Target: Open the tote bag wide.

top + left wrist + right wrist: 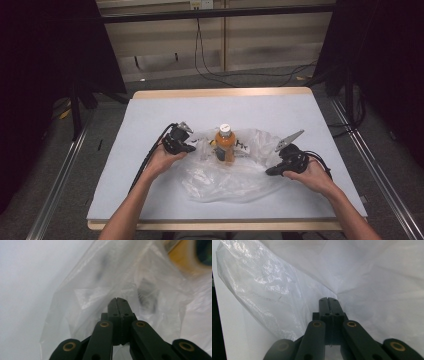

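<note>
A clear plastic bag [225, 170] lay spread and crumpled on the white counter [150, 115], a little toward the person's side of the middle. An orange bottle [225, 144] with a white cap stood upright at the far part of the bag, with the film rising around it; whether it stood inside the bag or on it could not be told.

The left hand-held gripper [192, 148] rested at the bag's left edge, held in the left hand [165, 159], its cable trailing back along the forearm. In the left gripper view its jaws were pressed together, and the bag's film [100, 290] lay bunched right at their tips; it looked pinched between them, though the closed jaws hid the film itself. The bottle [185, 260] showed blurred at the upper right of that view.

The right hand-held gripper [270, 171] met the bag's right edge, held in the right hand [307, 175], its grey plate pointing up and away. In the right gripper view its jaws were also closed, with the bag [274, 290] drawn up taut around the tips in folds.
</note>
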Motion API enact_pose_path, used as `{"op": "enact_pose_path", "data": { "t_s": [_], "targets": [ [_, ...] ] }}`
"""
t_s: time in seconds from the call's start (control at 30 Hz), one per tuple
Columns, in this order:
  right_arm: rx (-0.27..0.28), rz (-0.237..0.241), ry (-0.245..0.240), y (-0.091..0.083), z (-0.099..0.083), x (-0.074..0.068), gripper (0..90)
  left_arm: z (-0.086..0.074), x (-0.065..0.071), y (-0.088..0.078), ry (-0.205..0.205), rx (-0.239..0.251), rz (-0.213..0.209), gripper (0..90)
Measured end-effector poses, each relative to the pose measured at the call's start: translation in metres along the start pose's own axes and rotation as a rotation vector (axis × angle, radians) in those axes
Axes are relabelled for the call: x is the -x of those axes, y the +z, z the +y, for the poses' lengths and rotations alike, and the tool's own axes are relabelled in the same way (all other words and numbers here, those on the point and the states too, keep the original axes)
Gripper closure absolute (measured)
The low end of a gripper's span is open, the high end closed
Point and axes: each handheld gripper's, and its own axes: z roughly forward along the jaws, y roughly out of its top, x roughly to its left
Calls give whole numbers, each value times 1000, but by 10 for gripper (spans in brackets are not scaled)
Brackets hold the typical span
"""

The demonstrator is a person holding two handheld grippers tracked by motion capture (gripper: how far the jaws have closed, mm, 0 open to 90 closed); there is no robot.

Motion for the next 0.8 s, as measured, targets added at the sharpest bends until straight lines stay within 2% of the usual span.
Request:
{"op": "enact_pose_path", "data": {
  "t_s": [0.07,0.1,0.13,0.17,0.2,0.23,0.3,0.43,0.47,0.5,0.53,0.57,0.63,0.67,0.77,0.8],
  "targets": [
    [16,-12,15,-3,4,-4,900,2,5,-6,-11,41,6,900],
    [40,-5,6,-4,6,-5,900,3,7,-10,-10,56,9,900],
    [47,-3,8,-7,10,-9,900,4,6,-16,35,41,6,900],
    [54,-6,-1,-9,13,-12,900,5,10,-19,-2,81,4,900],
    [68,-1,-14,-10,17,-15,900,6,12,-21,-15,97,6,900],
    [69,0,-21,-11,20,-18,900,7,12,-25,13,95,11,900],
    [78,-6,-29,-13,25,-23,900,10,15,-32,25,108,12,900],
    [101,4,-51,-17,37,-29,900,16,23,-42,31,164,-23,900],
    [111,8,-64,-18,40,-29,900,17,25,-41,40,169,-44,900],
    [115,10,-64,-19,43,-30,900,18,29,-40,42,167,-48,900],
    [119,14,-79,-19,46,-30,900,20,32,-38,61,154,-52,900],
    [109,7,-79,-20,49,-31,900,21,35,-35,87,133,-66,900],
    [97,13,-88,-22,57,-33,900,23,42,-25,108,95,-89,900],
    [90,4,-107,-21,62,-35,900,24,44,-21,111,88,-99,900],
    [49,-7,-103,-18,73,-35,900,25,52,-4,98,68,-115,900],
    [37,-6,-108,-15,76,-33,900,25,54,0,109,51,-124,900]
  ]
}}
